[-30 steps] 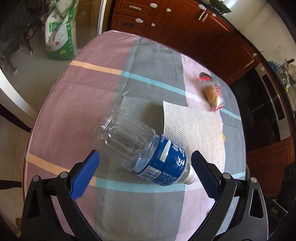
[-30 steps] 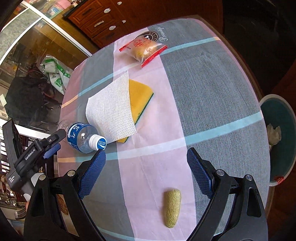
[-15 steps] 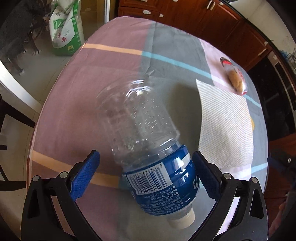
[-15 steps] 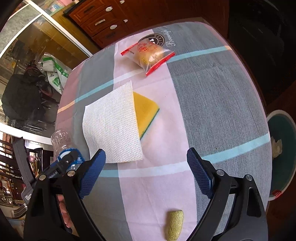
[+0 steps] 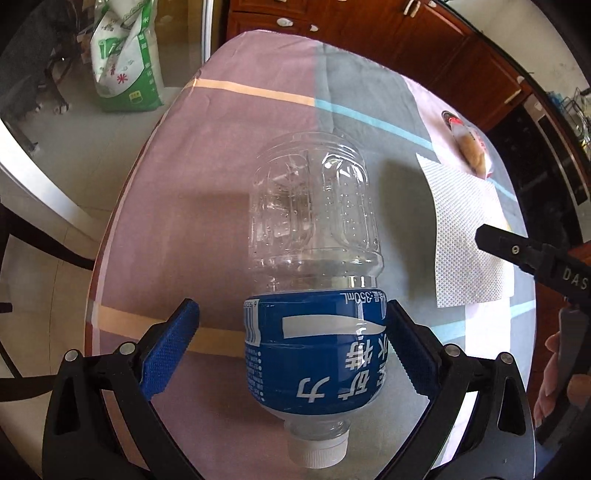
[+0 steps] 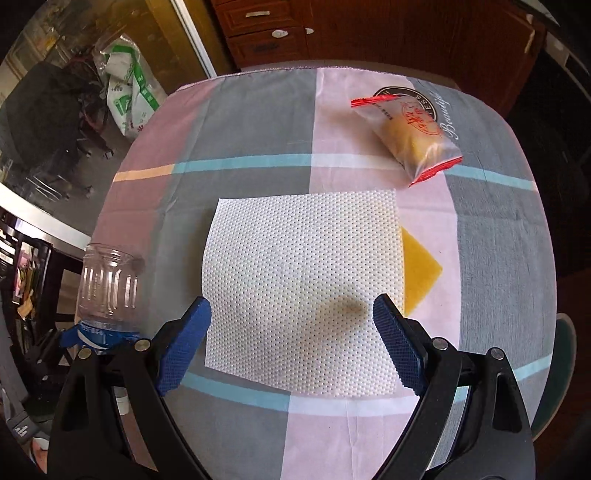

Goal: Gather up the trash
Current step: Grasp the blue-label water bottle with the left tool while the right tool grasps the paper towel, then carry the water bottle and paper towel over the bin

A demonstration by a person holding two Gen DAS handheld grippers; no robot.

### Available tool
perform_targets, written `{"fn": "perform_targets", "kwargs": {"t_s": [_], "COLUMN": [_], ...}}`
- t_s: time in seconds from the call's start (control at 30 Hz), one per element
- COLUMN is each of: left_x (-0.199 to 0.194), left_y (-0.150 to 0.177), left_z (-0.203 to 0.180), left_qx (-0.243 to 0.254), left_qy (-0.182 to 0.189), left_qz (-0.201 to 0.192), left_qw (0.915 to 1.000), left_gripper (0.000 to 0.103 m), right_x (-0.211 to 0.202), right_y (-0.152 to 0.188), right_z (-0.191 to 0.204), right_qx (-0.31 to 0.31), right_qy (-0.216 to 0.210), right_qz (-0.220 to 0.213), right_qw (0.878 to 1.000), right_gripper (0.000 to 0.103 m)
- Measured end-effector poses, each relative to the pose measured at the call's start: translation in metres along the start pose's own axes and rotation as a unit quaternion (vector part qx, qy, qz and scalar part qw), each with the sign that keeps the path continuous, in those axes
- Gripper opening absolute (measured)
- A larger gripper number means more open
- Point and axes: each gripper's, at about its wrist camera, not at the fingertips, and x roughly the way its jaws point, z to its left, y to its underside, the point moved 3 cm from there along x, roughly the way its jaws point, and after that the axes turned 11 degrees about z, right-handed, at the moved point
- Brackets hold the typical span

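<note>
An empty clear plastic bottle (image 5: 314, 295) with a blue label and white cap lies between my left gripper's (image 5: 291, 350) open jaws, cap toward the camera. The right pad (image 5: 406, 350) touches the label; the left pad stands apart from it. The bottle also shows at the left of the right wrist view (image 6: 107, 291). My right gripper (image 6: 291, 347) is open and empty, hovering over a white paper towel (image 6: 303, 280) that covers most of a yellow sponge (image 6: 419, 273). A snack bag (image 6: 406, 133) with red edges lies at the far right.
A round table with a pink, grey and blue checked cloth (image 6: 266, 122) holds everything. Wooden cabinets (image 5: 369, 33) stand behind it. A green-and-white sack (image 5: 125, 59) stands on the floor at left. A teal bin's rim (image 6: 565, 369) shows at the right edge.
My left gripper moved in around the bottle, which now fills its jaws lengthwise. My right gripper moved left and forward, from the bare cloth to above the paper towel.
</note>
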Motion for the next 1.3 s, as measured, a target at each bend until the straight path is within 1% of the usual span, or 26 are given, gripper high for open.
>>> {"fn": "perform_targets", "kwargs": {"t_s": [0.07,0.2,0.27,0.3,0.33,0.37,0.4,0.43,0.47,0.5,0.6,0.67,0.7,0.73,0.9,1.0,1.17,1.3], "left_x": [0.002,0.004,0.004,0.005,0.005,0.005,0.005,0.005,0.004,0.003,-0.005,-0.010,-0.011,-0.013,-0.022,-0.028,-0.039,-0.045], "left_y": [0.001,0.001,0.000,0.000,0.000,0.000,0.000,0.000,0.000,0.000,0.003,0.005,0.006,0.007,0.017,0.023,0.034,0.043], "left_z": [0.001,0.000,-0.001,-0.001,-0.002,-0.002,-0.003,-0.004,-0.006,-0.008,-0.014,-0.020,-0.022,-0.024,-0.032,-0.039,-0.057,-0.078], "left_qx": [-0.001,0.004,0.004,0.004,0.004,0.004,0.004,0.004,0.005,0.007,0.014,0.025,0.028,0.032,0.039,0.047,0.068,0.095], "left_qy": [0.005,0.006,0.008,0.008,0.008,0.010,0.011,0.013,0.015,0.018,0.021,0.019,0.013,0.011,0.007,0.007,0.005,0.004], "left_qz": [0.002,-0.002,-0.004,-0.005,-0.006,-0.007,-0.008,-0.009,-0.010,-0.013,-0.038,-0.050,-0.051,-0.054,-0.071,-0.074,-0.080,-0.082], "left_qw": [1.0000,1.0000,1.0000,0.9999,0.9999,0.9999,0.9999,0.9999,0.9998,0.9997,0.9990,0.9983,0.9982,0.9979,0.9967,0.9961,0.9945,0.9920], "left_gripper": [0.099,0.099,0.099,0.099,0.099,0.099,0.099,0.099,0.099,0.099,0.097,0.084,0.074,0.066,0.066,0.066,0.066,0.066], "right_x": [0.009,0.011,0.013,0.012,0.010,0.008,0.004,0.000,-0.003,-0.004,-0.013,-0.021,-0.025,-0.029,-0.042,-0.050,-0.067,-0.080], "right_y": [0.001,0.003,0.006,0.008,0.009,0.011,0.013,0.015,0.016,0.018,0.024,0.029,0.032,0.035,0.050,0.059,0.077,0.090], "right_z": [0.002,0.008,0.010,0.010,0.009,0.007,0.006,0.007,0.009,0.011,0.013,0.012,0.011,0.008,-0.012,-0.026,-0.045,-0.058], "right_qx": [-0.002,-0.025,-0.038,-0.044,-0.046,-0.043,-0.042,-0.043,-0.045,-0.046,-0.036,-0.030,-0.027,-0.023,0.005,0.022,0.039,0.050], "right_qy": [0.010,0.040,0.069,0.088,0.095,0.083,0.073,0.062,0.050,0.043,0.005,-0.014,-0.020,-0.027,-0.047,-0.063,-0.072,-0.075], "right_qz": [0.005,-0.015,-0.023,-0.029,-0.033,-0.034,-0.035,-0.035,-0.034,-0.031,-0.031,-0.035,-0.037,-0.037,-0.041,-0.044,-0.059,-0.074], "right_qw": [1.000,0.999,0.997,0.995,0.994,0.995,0.996,0.997,0.997,0.998,0.999,0.999,0.999,0.999,0.998,0.997,0.995,0.993], "right_gripper": [0.086,0.086,0.074,0.063,0.061,0.054,0.042,0.025,0.015,0.008,0.008,0.007,0.007,0.007,0.007,0.007,0.007,0.007]}}
